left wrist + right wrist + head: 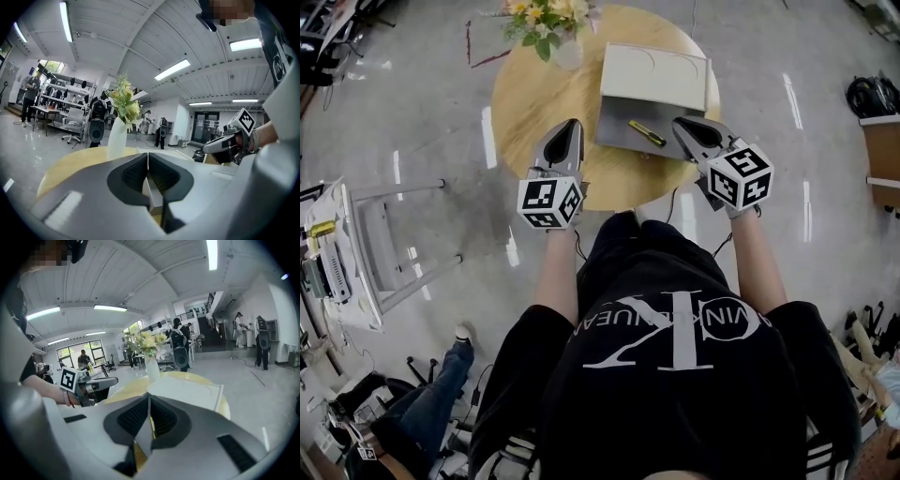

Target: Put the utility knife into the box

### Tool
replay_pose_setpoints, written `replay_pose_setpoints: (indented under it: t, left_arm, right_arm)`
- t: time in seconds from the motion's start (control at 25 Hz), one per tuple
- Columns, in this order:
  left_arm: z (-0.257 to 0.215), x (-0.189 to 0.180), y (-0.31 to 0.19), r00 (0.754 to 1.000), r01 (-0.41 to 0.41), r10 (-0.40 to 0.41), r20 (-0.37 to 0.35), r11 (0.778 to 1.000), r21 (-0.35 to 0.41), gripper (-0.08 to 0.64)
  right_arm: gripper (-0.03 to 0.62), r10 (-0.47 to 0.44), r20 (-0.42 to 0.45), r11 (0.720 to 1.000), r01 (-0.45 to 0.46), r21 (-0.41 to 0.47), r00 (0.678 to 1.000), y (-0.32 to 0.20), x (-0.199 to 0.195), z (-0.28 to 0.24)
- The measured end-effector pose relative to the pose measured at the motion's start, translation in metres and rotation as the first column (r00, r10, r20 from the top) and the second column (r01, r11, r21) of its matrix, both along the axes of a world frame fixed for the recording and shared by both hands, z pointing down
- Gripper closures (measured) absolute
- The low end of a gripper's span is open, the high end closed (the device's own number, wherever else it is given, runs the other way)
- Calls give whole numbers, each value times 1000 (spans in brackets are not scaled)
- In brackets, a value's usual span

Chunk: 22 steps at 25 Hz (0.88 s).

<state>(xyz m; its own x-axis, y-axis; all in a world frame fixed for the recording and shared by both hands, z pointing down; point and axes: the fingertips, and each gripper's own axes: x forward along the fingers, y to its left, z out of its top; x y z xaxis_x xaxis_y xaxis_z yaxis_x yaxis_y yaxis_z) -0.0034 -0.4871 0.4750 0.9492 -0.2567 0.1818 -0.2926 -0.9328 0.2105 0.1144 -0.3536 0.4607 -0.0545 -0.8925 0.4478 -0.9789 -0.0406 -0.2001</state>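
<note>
A yellow utility knife (647, 133) lies on the grey inner floor of an open box (619, 131), whose white lid (654, 75) stands up behind it, on a round wooden table (525, 98). My left gripper (572, 125) hovers over the table just left of the box; its jaws meet with nothing between them. My right gripper (682, 125) is at the box's right edge, a little right of the knife, also shut and empty. The left gripper view shows its own closed jaws (148, 157) and the right gripper (225, 143). The right gripper view shows closed jaws (149, 399), the lid (187, 390) and the left gripper (93, 383).
A white vase of yellow flowers (553, 28) stands at the table's far left edge, close to the box. A white metal rack (375, 244) sits on the floor to the left, a shelf (881, 150) to the right. A person's leg (441, 394) shows at lower left.
</note>
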Motion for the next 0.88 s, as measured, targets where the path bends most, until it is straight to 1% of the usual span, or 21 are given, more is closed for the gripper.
replay_pose_setpoints:
  t: [0.2, 0.4, 0.64, 0.88]
  left_arm:
    - [-13, -5, 11, 1000, 9, -9, -9, 1000, 23, 545]
    - [-25, -11, 24, 1000, 18, -17, -16, 998, 60, 545]
    - [-44, -19, 34, 998, 43, -39, -41, 994, 98, 545]
    - [-59, -27, 37, 996, 66, -58, -68, 990, 124, 548]
  right_arm:
    - [565, -5, -10, 998, 5, 56, 1000, 8, -3, -15]
    - [565, 25, -9, 992, -24, 121, 1000, 19, -4, -27]
    - [568, 41, -47, 982, -31, 186, 998, 31, -6, -43]
    - [571, 42, -91, 969, -18, 247, 995, 37, -12, -60]
